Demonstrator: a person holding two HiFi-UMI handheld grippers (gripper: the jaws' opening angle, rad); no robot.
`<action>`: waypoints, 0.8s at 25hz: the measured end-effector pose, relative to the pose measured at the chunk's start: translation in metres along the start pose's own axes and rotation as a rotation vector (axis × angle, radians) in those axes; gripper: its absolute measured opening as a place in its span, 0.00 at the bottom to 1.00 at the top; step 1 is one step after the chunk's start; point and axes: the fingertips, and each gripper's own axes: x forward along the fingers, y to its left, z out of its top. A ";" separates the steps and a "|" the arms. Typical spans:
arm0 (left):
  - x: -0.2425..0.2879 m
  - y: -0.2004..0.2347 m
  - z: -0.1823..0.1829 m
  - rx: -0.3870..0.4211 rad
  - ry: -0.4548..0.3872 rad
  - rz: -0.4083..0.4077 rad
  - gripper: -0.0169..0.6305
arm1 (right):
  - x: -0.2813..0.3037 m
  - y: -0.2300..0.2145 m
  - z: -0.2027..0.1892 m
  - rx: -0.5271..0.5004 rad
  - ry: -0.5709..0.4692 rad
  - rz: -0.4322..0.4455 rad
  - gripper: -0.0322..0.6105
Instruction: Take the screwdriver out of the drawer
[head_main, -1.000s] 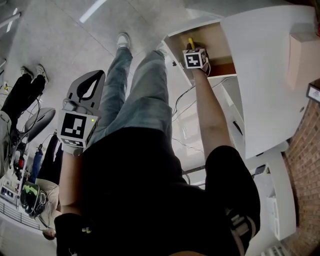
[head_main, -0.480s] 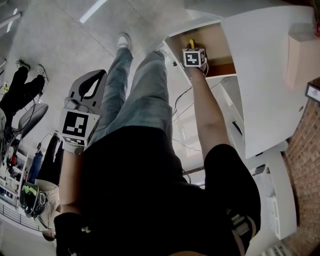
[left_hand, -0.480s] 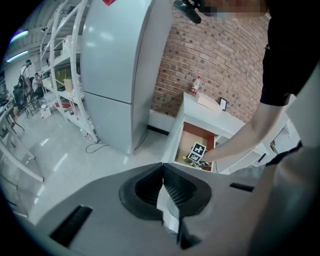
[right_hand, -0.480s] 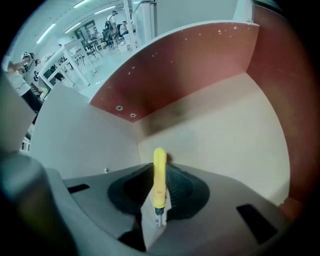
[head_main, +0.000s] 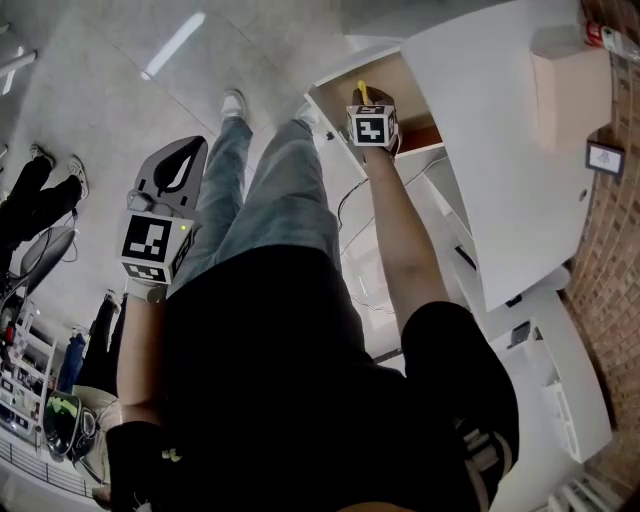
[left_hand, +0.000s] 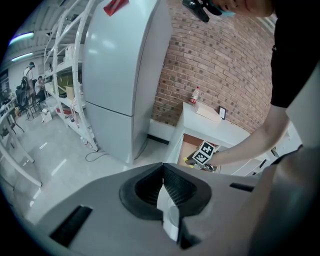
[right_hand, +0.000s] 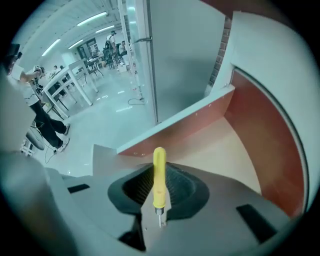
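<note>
"Holding anything?"

"My right hand-held gripper (right_hand: 160, 169) is clamped on the yellow screwdriver (right_hand: 158, 181), over the open drawer (right_hand: 240, 150), near its front edge. My left hand-held gripper (left_hand: 163, 166), closed and empty, hangs over open floor (left_hand: 60, 165)."

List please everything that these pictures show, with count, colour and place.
screwdriver: one, yellow handle, clamped in the right gripper over the drawer
drawer: one, tan floor and red-brown walls, pulled open
cabinet: one, white, holds the drawer, stands against the brick wall
box: one, pale tan, on the cabinet top
bottle: one, pale with red, on the cabinet top by the wall
tall unit: one, white, on the floor beyond the cabinet
right gripper: one, grey, shut on the screwdriver
left gripper: one, grey, shut and empty, held at the person's left side
</note>
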 end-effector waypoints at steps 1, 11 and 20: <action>-0.002 0.000 0.004 0.002 -0.010 0.000 0.03 | -0.009 0.002 0.006 -0.003 -0.019 -0.001 0.17; -0.018 0.000 0.050 -0.029 -0.153 0.005 0.03 | -0.108 0.024 0.071 0.019 -0.227 0.024 0.17; -0.038 0.013 0.095 0.001 -0.260 0.048 0.03 | -0.218 0.047 0.159 -0.030 -0.488 0.089 0.17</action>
